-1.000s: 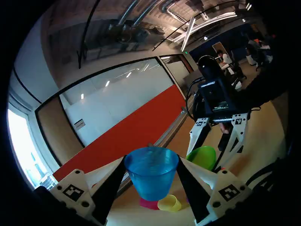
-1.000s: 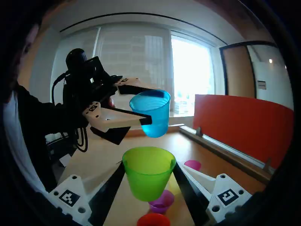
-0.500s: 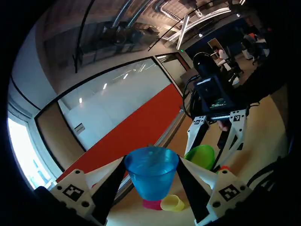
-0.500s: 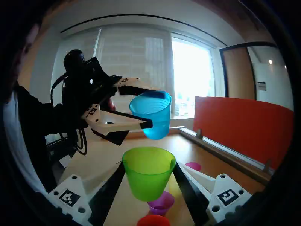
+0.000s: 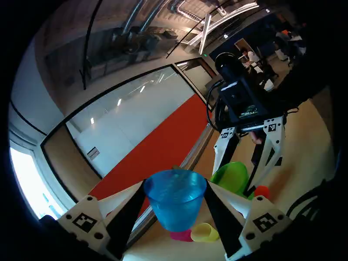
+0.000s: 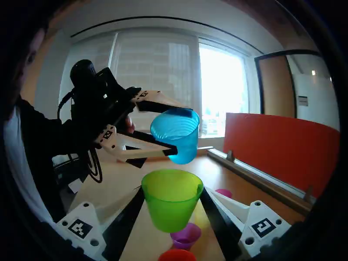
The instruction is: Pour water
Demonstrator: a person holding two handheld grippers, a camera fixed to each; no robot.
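We see left hand-held gripper (image 5: 175, 195) pinching tilted blue cup (image 6: 176, 135), just above green cup (image 5: 230, 176) pinched by right hand-held gripper (image 6: 172, 191).

No writing is legible: the wall sign (image 5: 92, 153) is too small, the left tongs' (image 5: 174, 185) markers (image 5: 85, 222) bear only patterns.

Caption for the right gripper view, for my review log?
Right claw holds a green cup over the table; left claw holds a tilted blue cup higher up.
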